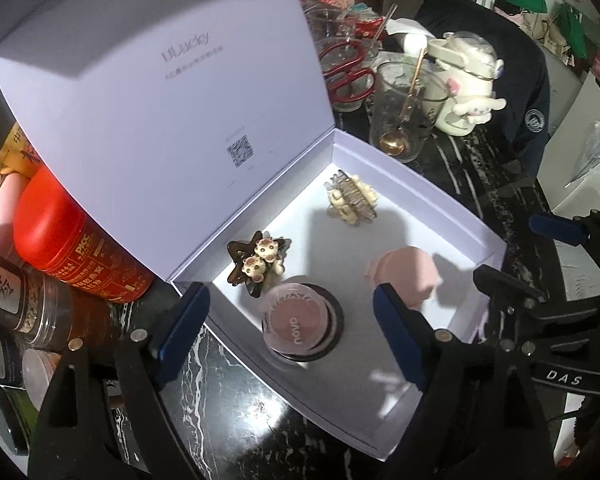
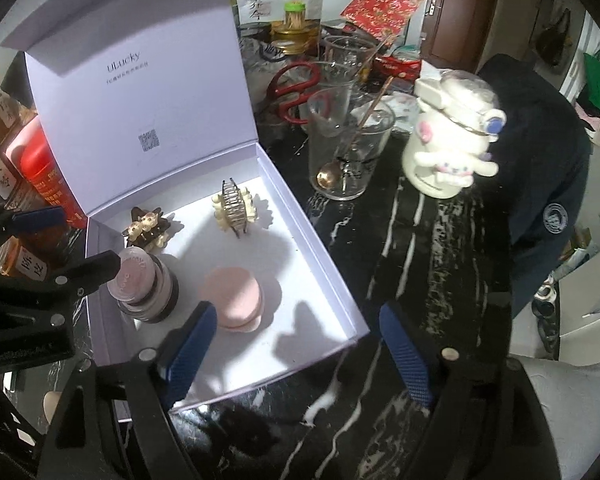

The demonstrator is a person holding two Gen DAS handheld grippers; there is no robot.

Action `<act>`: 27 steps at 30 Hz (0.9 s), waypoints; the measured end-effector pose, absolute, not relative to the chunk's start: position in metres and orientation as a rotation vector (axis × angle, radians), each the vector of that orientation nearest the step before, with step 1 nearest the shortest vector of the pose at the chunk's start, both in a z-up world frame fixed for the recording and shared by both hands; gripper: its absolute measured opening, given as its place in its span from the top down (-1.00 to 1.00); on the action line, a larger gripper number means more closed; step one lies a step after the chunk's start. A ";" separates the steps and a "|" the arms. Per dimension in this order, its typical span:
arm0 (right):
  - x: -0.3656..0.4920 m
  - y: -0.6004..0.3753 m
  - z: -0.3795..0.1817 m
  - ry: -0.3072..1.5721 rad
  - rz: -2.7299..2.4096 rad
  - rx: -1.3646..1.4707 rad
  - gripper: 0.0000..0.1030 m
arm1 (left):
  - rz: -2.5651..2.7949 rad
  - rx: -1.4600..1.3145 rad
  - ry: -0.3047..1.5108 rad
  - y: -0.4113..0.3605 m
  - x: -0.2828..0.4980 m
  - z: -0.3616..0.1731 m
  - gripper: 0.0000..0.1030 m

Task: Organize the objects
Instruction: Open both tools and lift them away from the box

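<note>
Box | white cardboard gift box (image 1: pixel 432 216), lid propped open for loading, is sitting under both grippers | round pink blush compact (image 1: pixel 300 322) is lying between the left gripper (image 1: pixel 292 332) fingers, unpinched | pink powder puff (image 2: pixel 232 298) is resting beside the right gripper (image 2: pixel 296 344) left finger | both are gaping wide, carrying nothing, likely clearing after placement

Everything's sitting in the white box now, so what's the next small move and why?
Probably lift both grippers clear and reach for the raised lid to close it. The compact, pink puff and two hair clips lie in the white box; both left gripper and right gripper are open, holding nothing.
</note>
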State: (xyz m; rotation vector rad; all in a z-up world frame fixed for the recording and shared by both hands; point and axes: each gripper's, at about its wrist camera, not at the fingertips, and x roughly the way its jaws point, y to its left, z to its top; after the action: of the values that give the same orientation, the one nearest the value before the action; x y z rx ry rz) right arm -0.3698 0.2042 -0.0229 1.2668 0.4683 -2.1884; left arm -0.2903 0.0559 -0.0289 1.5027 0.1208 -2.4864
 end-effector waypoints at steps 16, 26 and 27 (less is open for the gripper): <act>-0.335 0.218 0.025 0.478 -2.220 1.179 -0.64 | -2.532 1.482 0.114 0.069 -0.259 0.016 -0.61; -0.302 0.230 0.048 0.494 -2.237 1.126 -0.64 | -2.566 1.427 0.105 0.080 -0.228 0.043 -0.61; -0.299 0.231 0.050 0.492 -2.238 1.122 -0.64 | -2.567 1.423 0.103 0.081 -0.225 0.045 -0.61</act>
State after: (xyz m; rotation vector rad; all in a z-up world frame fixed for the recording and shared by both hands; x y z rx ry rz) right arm -0.2994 0.2305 0.0501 1.1225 0.4917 -2.2378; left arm -0.2249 0.0808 0.0449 1.4226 0.1030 -2.5675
